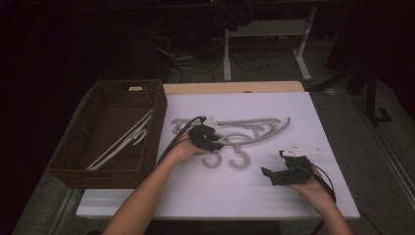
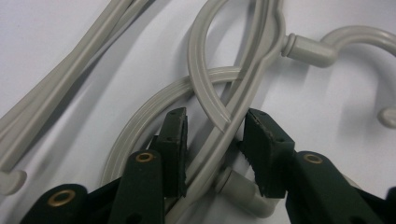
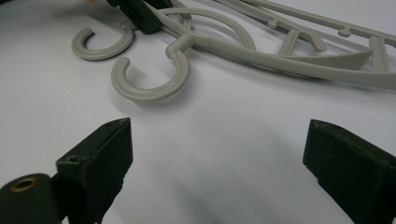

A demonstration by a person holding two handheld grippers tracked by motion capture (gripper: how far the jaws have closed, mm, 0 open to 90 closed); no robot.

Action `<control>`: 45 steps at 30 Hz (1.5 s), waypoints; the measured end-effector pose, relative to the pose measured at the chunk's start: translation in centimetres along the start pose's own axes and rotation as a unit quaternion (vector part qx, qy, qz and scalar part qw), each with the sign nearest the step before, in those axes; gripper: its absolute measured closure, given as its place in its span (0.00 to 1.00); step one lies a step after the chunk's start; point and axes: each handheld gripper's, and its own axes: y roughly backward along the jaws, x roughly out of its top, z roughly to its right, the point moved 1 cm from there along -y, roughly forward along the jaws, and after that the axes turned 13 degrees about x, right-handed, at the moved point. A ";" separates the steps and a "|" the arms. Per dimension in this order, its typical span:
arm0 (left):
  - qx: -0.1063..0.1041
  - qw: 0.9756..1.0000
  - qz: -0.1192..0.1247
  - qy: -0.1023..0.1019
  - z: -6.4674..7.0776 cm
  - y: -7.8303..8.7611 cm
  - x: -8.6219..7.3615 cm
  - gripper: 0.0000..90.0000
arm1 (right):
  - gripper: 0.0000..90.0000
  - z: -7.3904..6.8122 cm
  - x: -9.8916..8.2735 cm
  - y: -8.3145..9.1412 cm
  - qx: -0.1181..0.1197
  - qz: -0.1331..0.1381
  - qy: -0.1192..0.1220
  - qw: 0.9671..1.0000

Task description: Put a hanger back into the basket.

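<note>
Two grey plastic hangers (image 1: 254, 128) lie overlapped on the white table top, their hooks (image 1: 239, 159) pointing toward me. My left gripper (image 1: 220, 142) is down over their middle. In the left gripper view its jaws (image 2: 215, 116) straddle a hanger's neck bar (image 2: 219, 149); the left pad (image 2: 175, 144) sits close against the bar, and a gap remains at the right pad (image 2: 266, 154). My right gripper (image 1: 273, 162) rests near the front right of the table, open, with bare table between its jaws (image 3: 219, 128). Both hooks (image 3: 154, 88) lie ahead of it.
A dark wicker basket (image 1: 85, 127) stands at the table's left with another pale hanger (image 1: 122, 144) lying inside. The white table top (image 1: 244, 196) ends close in front of my hands. Table legs and cables are on the floor beyond.
</note>
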 end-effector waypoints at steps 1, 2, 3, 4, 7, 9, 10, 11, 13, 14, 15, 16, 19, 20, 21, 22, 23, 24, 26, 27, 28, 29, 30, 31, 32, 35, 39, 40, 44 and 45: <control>0.000 1.000 0.000 0.000 0.0 0.0 0.0 0.68 | 0.09 0.0 0.0 0.0 0.000 0.000 0.000 1.000; -0.001 1.000 0.002 -0.004 0.1 0.0 0.0 0.69 | 0.09 0.0 0.0 0.0 0.000 0.000 0.000 1.000; -0.001 1.000 0.003 -0.008 0.1 0.0 0.0 0.69 | 0.09 0.0 0.0 0.0 0.000 0.000 0.000 1.000; -0.001 1.000 0.005 -0.010 0.1 0.0 0.0 0.70 | 0.09 0.0 0.0 0.0 0.000 -0.001 0.000 1.000; -0.005 0.999 0.011 -0.033 0.2 0.0 0.0 0.73 | 0.09 0.0 0.0 0.0 0.001 0.000 0.000 1.000; -0.006 0.999 0.009 -0.046 0.4 0.1 0.2 0.76 | 0.09 0.0 0.0 0.0 0.001 0.000 -0.001 1.000; -0.007 0.999 0.009 -0.049 0.4 0.1 0.2 0.78 | 0.09 0.0 0.0 0.0 0.001 -0.001 -0.001 1.000; -0.007 0.998 0.009 -0.054 0.4 0.1 0.2 0.79 | 0.09 0.0 0.0 0.0 0.002 -0.001 -0.001 1.000; -0.006 0.998 0.009 -0.059 0.5 0.1 0.2 0.79 | 0.09 0.1 0.0 0.0 0.002 0.000 -0.002 1.000; -0.005 0.998 0.009 -0.061 0.5 0.2 0.3 0.80 | 0.09 0.1 0.0 0.0 0.002 0.000 -0.002 1.000; -0.005 0.998 0.009 -0.064 0.6 0.2 0.3 0.80 | 0.09 0.1 0.0 0.0 0.002 0.000 -0.002 1.000; -0.006 0.998 0.008 -0.065 0.6 0.2 0.3 0.81 | 0.09 0.1 -0.1 0.0 0.002 0.001 -0.003 1.000; -0.011 0.997 0.004 -0.070 0.8 0.3 0.6 0.82 | 0.09 0.1 -0.1 0.0 0.001 0.001 -0.003 1.000; -0.012 0.997 0.003 -0.071 0.9 0.4 0.7 0.82 | 0.09 0.1 -0.1 0.0 0.001 0.001 -0.003 1.000; -0.014 0.997 0.006 -0.072 0.9 0.4 0.8 0.83 | 0.09 0.1 -0.1 0.1 0.001 0.001 -0.002 1.000; -0.020 0.997 0.006 -0.068 1.0 0.5 0.9 0.83 | 0.09 0.1 -0.1 0.1 0.001 0.001 -0.003 1.000; -0.024 0.998 0.009 -0.063 1.0 0.6 1.1 0.84 | 0.09 0.1 -0.1 0.1 0.001 0.002 -0.003 1.000; -0.024 0.998 0.010 -0.062 1.0 0.7 1.2 0.84 | 0.09 0.1 -0.1 0.1 0.000 0.001 -0.002 1.000; -0.027 0.998 0.014 -0.057 0.9 0.9 1.4 0.85 | 0.09 0.2 -0.1 0.1 0.000 0.002 -0.003 1.000; -0.028 0.998 0.018 -0.053 0.9 1.1 1.5 0.86 | 0.09 0.2 -0.1 0.2 0.000 0.002 -0.004 1.000; -0.029 0.998 0.018 -0.053 0.9 1.2 1.6 0.86 | 0.09 0.2 -0.1 0.2 0.000 0.002 -0.004 1.000; -0.032 0.998 0.021 -0.049 0.8 1.5 1.8 0.87 | 0.09 0.2 -0.1 0.2 0.000 0.003 -0.004 1.000; -0.036 0.998 0.025 -0.043 0.8 1.6 1.9 0.89 | 0.09 0.2 -0.1 0.2 0.000 0.004 -0.004 1.000; -0.040 0.998 0.031 -0.038 0.7 1.9 2.0 0.90 | 0.09 0.2 -0.1 0.2 0.000 0.004 -0.004 1.000; -0.039 0.998 0.034 -0.031 0.7 2.2 2.2 0.90 | 0.09 0.2 -0.1 0.2 0.000 0.004 -0.005 1.000; -0.045 0.998 0.045 -0.017 0.4 3.0 2.6 0.91 | 0.09 0.3 -0.2 0.3 -0.001 0.005 -0.005 1.000; -0.042 0.998 0.053 -0.007 0.2 4.4 3.5 0.91 | 0.09 0.3 -0.2 0.3 -0.001 0.005 -0.006 1.000; -0.044 0.997 0.055 -0.003 0.2 4.9 3.8 0.91 | 0.09 0.3 -0.2 0.3 -0.001 0.006 -0.006 1.000; -0.041 0.997 0.069 0.016 0.0 7.5 5.2 0.91 | 0.09 0.3 -0.2 0.4 -0.002 0.006 -0.005 1.000; -0.040 0.996 0.072 0.020 -0.1 8.0 5.4 0.91 | 0.09 0.3 -0.2 0.4 -0.002 0.007 -0.005 1.000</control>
